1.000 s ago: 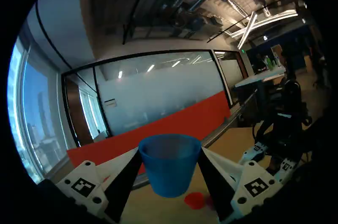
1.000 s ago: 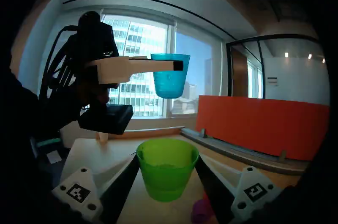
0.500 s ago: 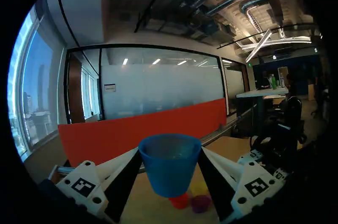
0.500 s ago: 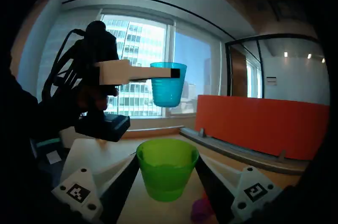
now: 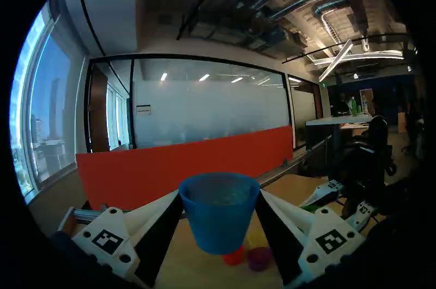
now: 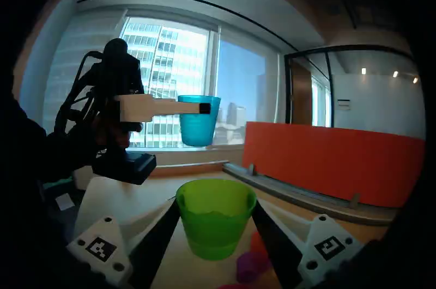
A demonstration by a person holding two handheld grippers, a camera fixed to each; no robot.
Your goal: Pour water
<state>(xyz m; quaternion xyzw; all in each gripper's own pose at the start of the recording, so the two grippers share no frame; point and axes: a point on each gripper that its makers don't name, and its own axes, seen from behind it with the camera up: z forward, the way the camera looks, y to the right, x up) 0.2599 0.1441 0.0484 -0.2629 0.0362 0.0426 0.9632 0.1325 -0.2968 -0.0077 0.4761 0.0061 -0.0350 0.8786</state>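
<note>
A translucent blue cup (image 5: 219,212) stands upright between the fingers of my left gripper (image 5: 219,221), which is shut on it. From the right gripper view, the same blue cup (image 6: 198,121) hangs in the air at upper left, clamped by the left gripper (image 6: 199,108), with a hand (image 6: 103,128) behind it. My right gripper (image 6: 216,223) is shut on a green cup (image 6: 216,218), held upright just above the table; a wavy liquid line shows through its wall. The blue cup is higher than the green cup and off to its left, well apart from it.
A pale wooden table (image 6: 180,259) lies below both grippers. Small red (image 6: 258,241) and purple (image 6: 248,267) cups stand on it close under the green cup. An orange partition (image 6: 338,163) runs along the table's far side, with windows (image 6: 163,82) behind.
The left gripper has levelled out from a tilt, and the blue cup has sunk and drifted left in the right gripper view. The green cup has stayed in place.
</note>
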